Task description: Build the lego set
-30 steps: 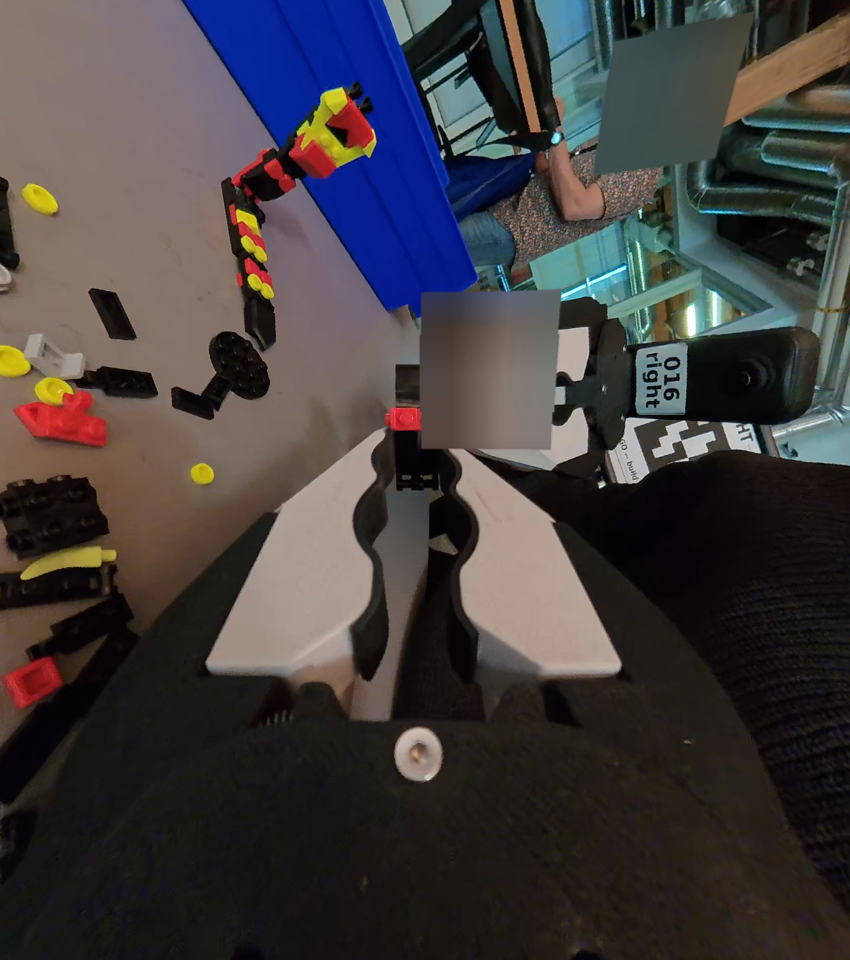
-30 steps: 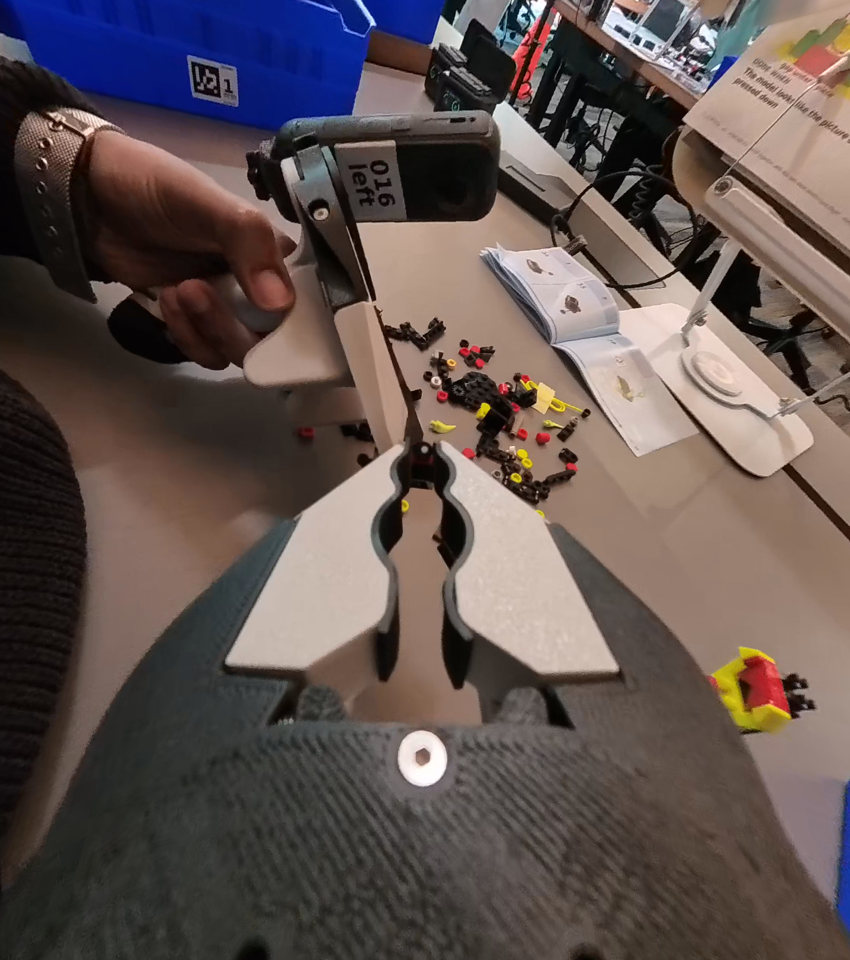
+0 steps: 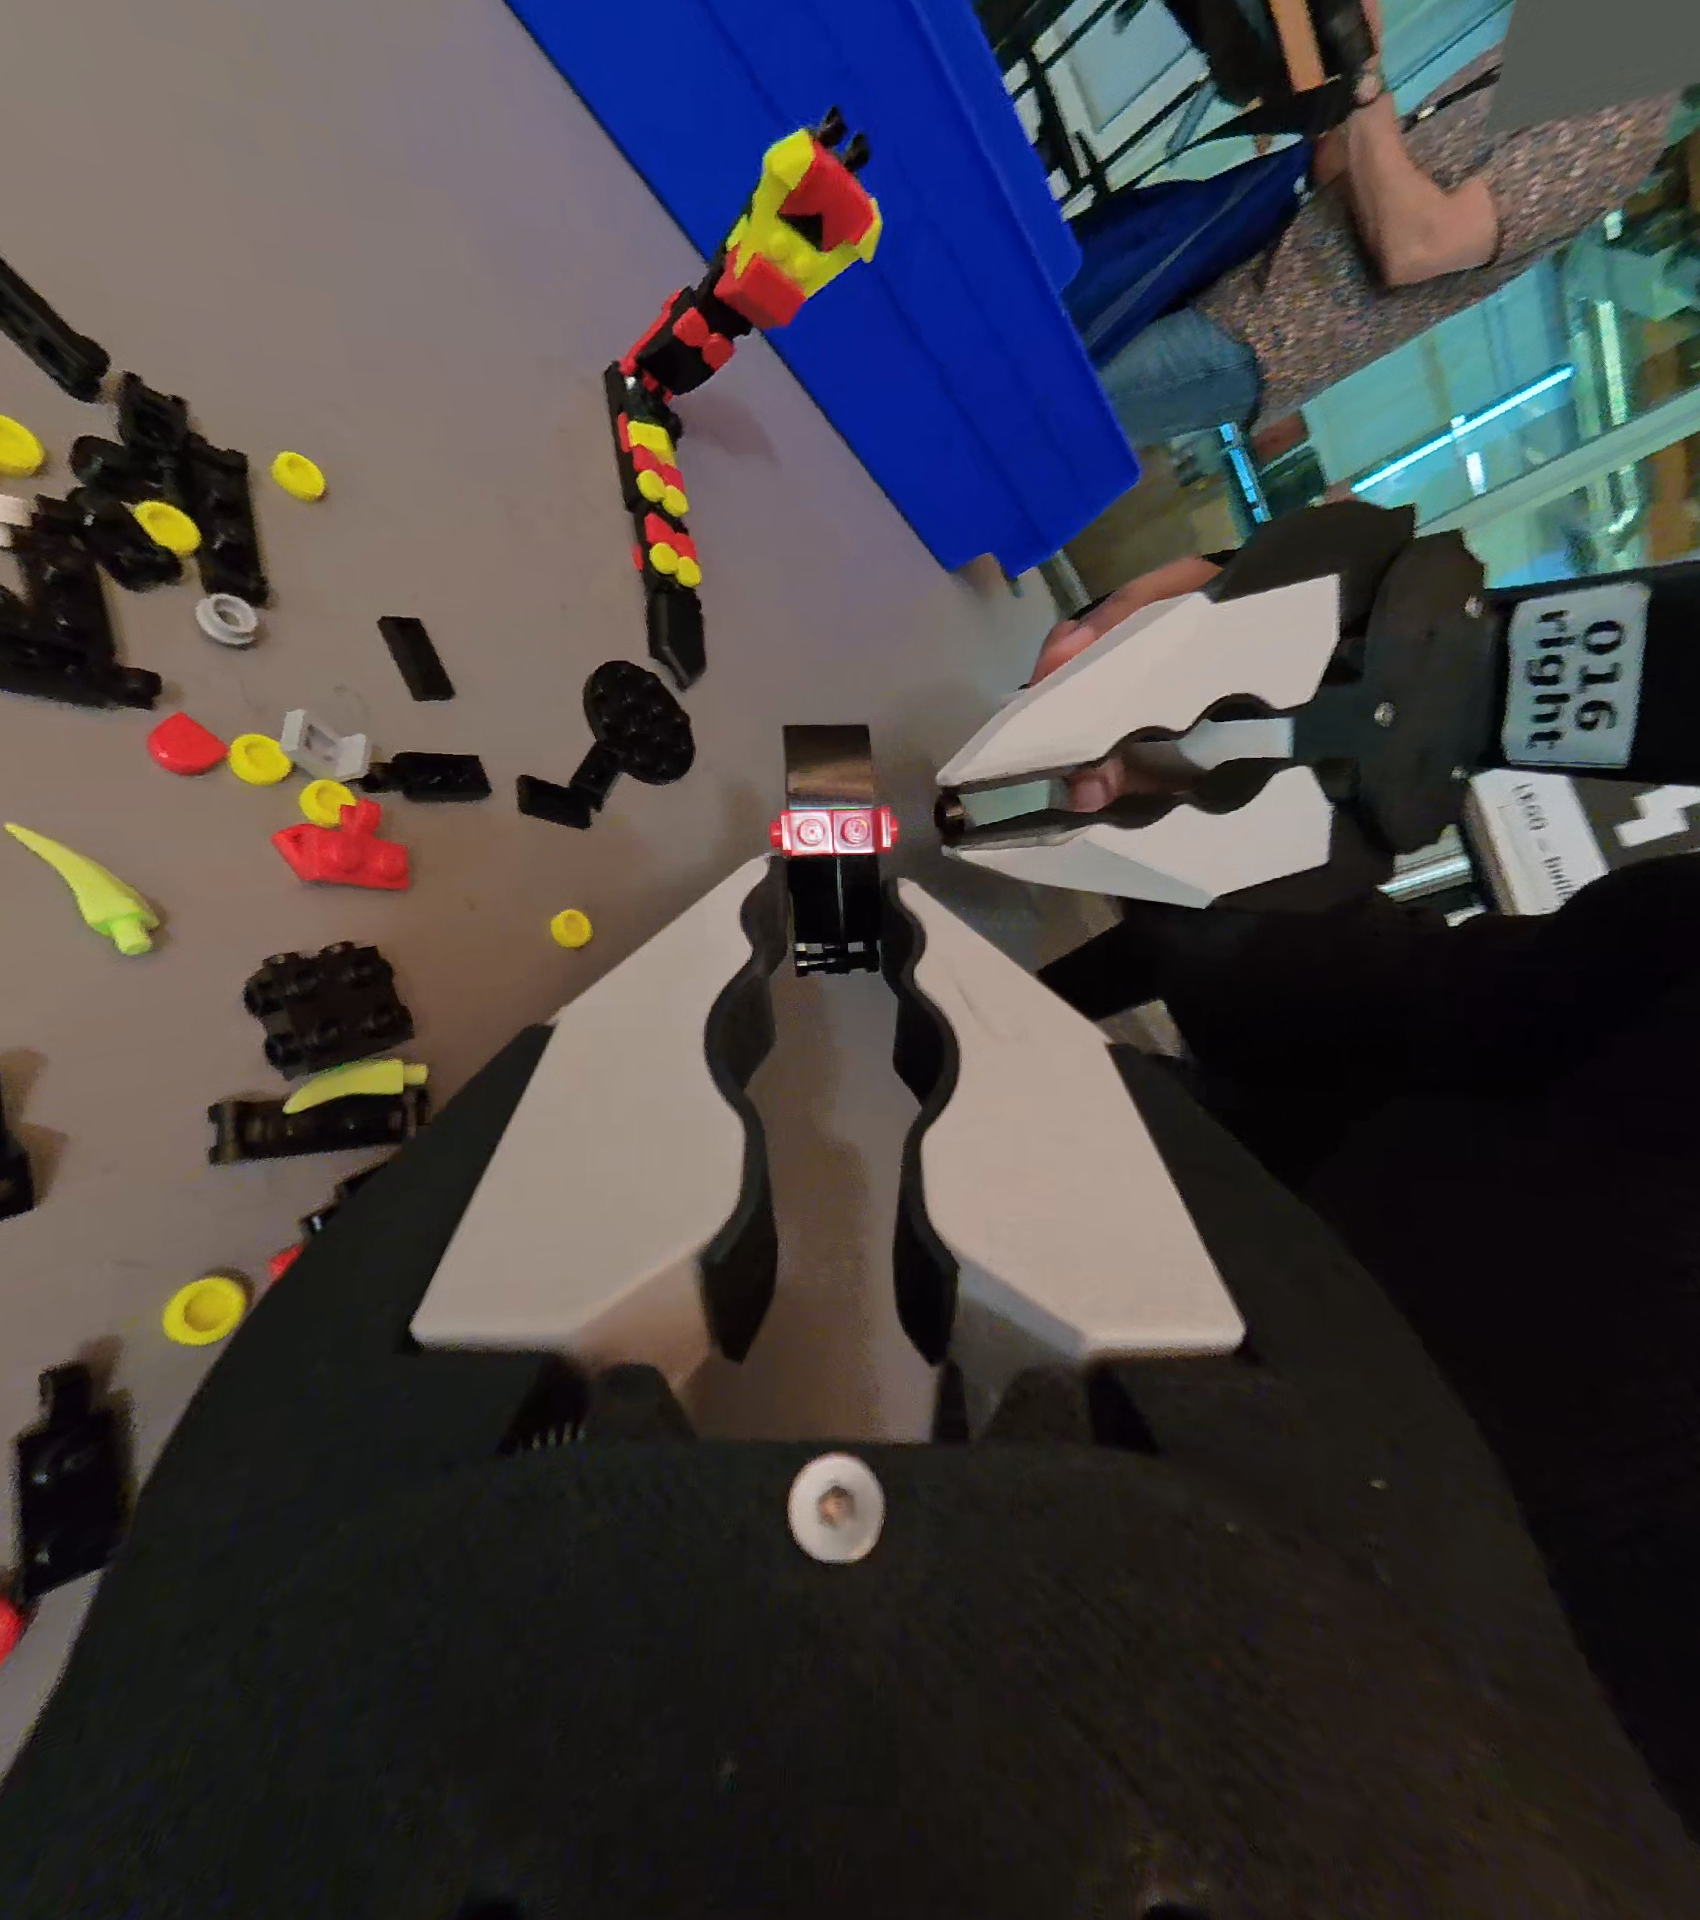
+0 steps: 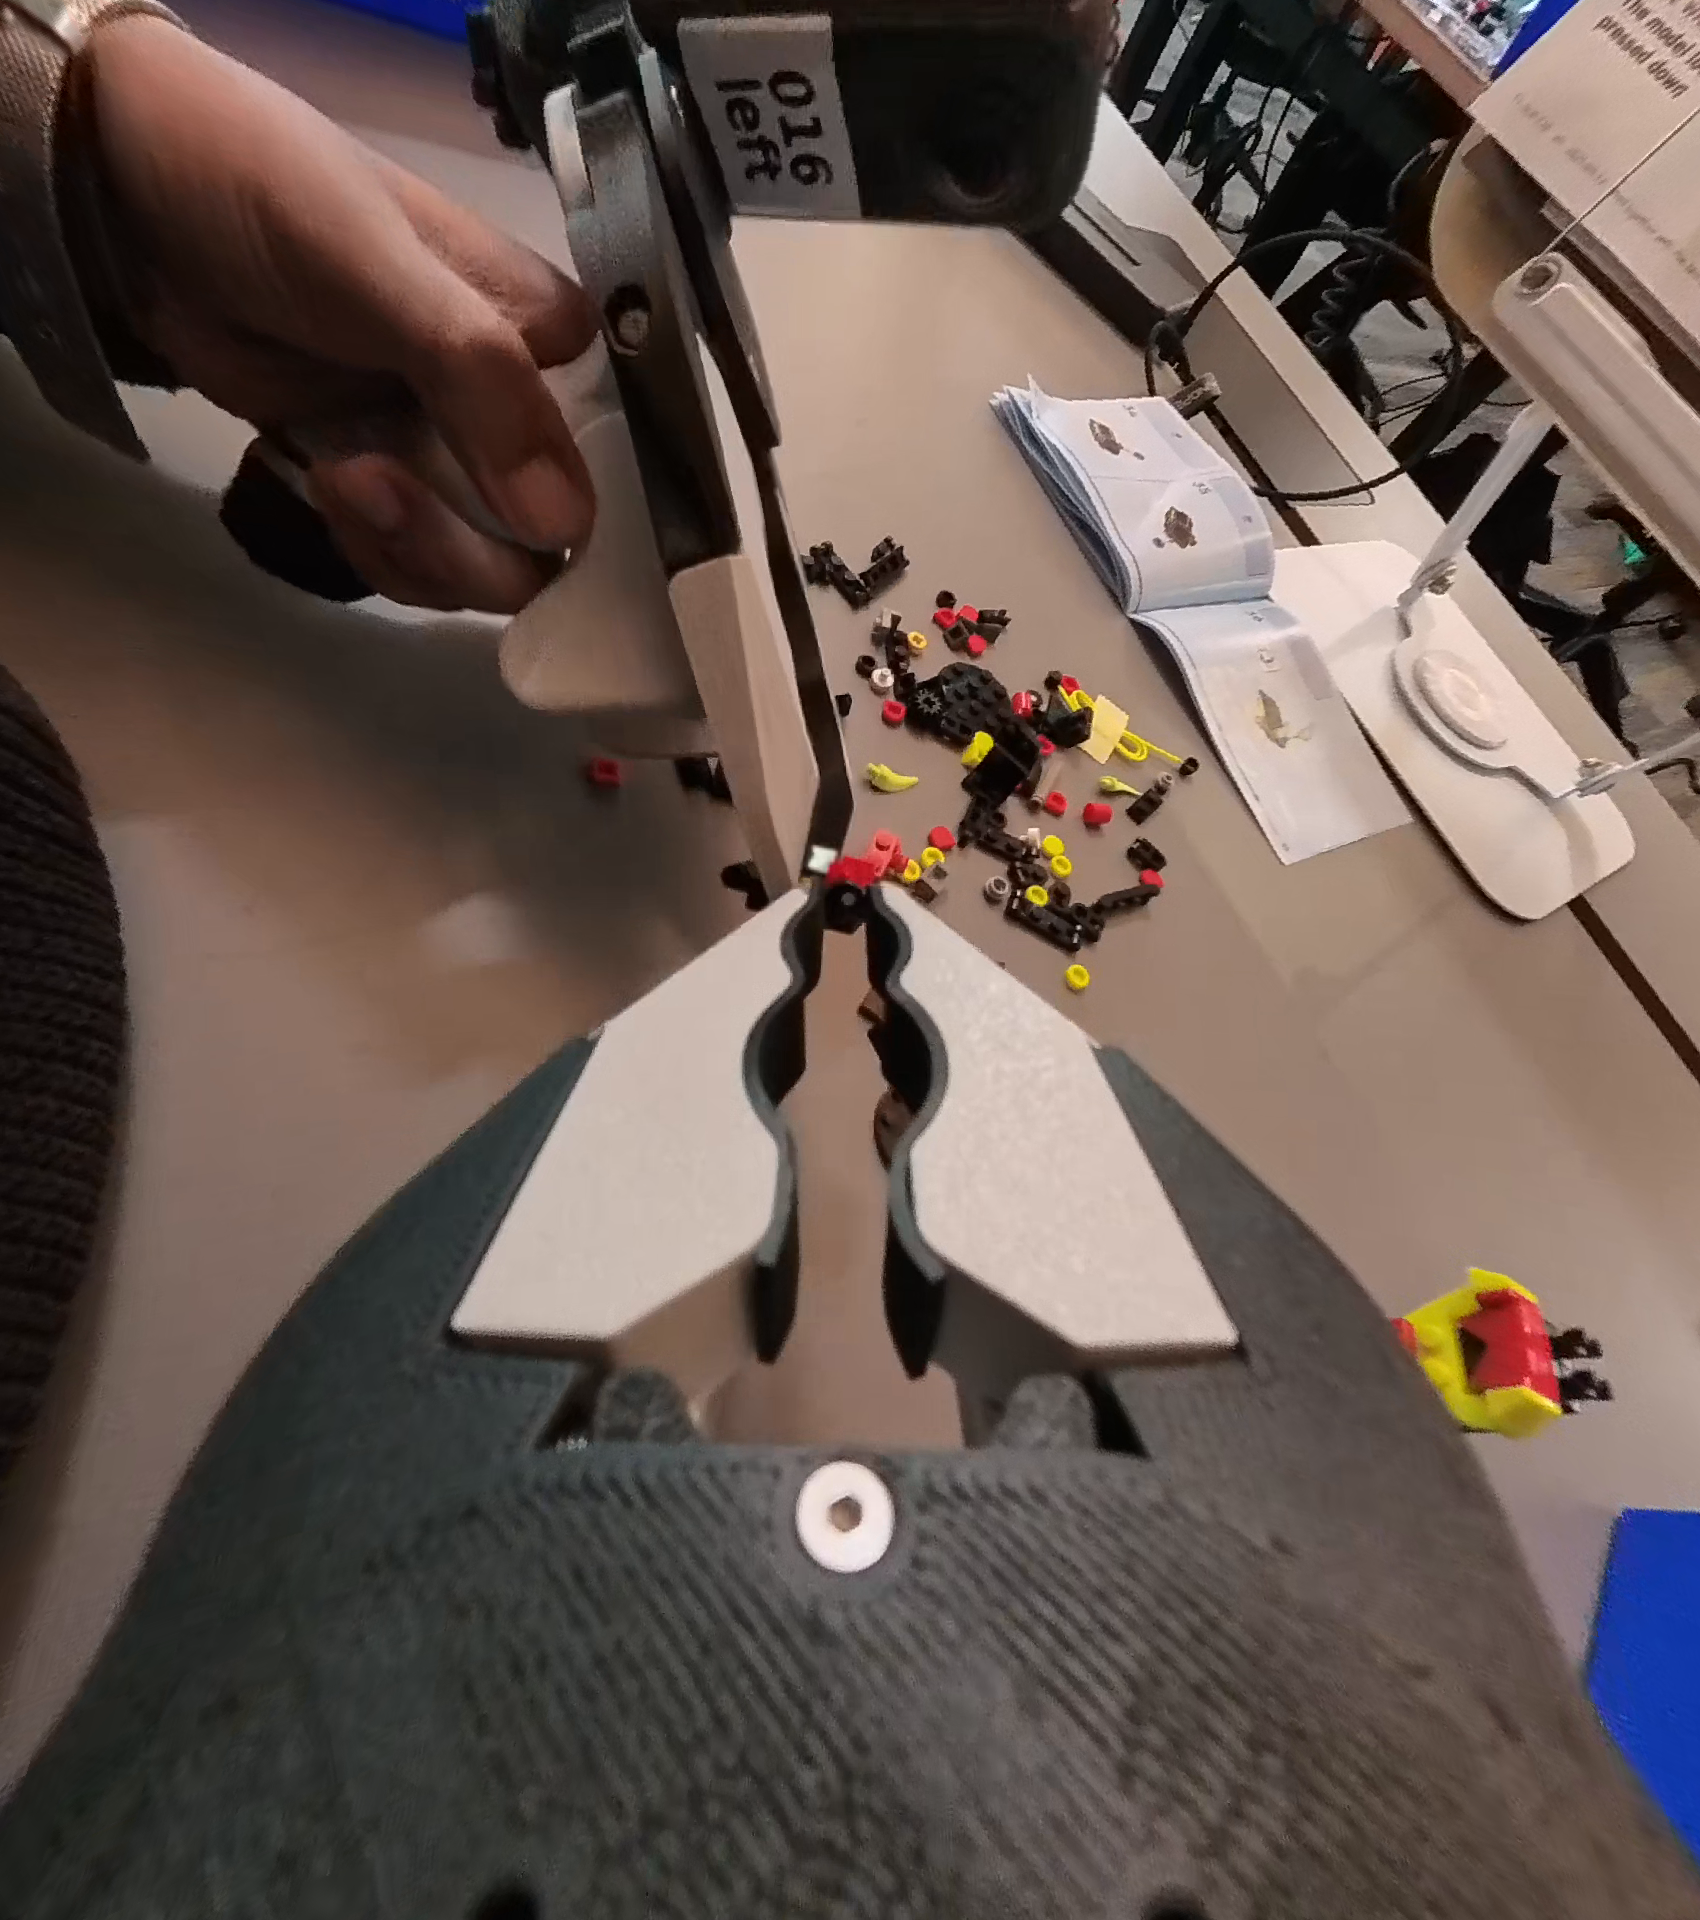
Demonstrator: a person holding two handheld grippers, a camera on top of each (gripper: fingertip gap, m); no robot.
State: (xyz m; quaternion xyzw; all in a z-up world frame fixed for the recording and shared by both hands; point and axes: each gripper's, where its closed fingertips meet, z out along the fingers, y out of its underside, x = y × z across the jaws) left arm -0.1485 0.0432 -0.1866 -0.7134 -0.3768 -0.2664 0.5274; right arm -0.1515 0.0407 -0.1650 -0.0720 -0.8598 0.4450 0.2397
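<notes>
Two views. Left wrist view: left gripper (image 3: 833,883) pinches a black-and-red sub-assembly (image 3: 831,831) at centre; snake-like model (image 3: 721,343) lies upper centre, loose pieces (image 3: 202,727) left.

Right wrist view: right gripper (image 4: 841,906) nips a small black piece (image 4: 842,910) centre-frame; many parts (image 4: 1012,790) remain, so much building seems left.

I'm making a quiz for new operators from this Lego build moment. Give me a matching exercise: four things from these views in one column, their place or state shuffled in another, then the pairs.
Things:
1. black and red sub-assembly
2. small black piece
3. instruction booklet
4. long red, yellow and black model

Places or states:
A. lying open on the table
B. clamped in the left gripper
C. beside the blue bin
D. pinched at the right gripper tips

Pairs: 1-B, 2-D, 3-A, 4-C
</notes>
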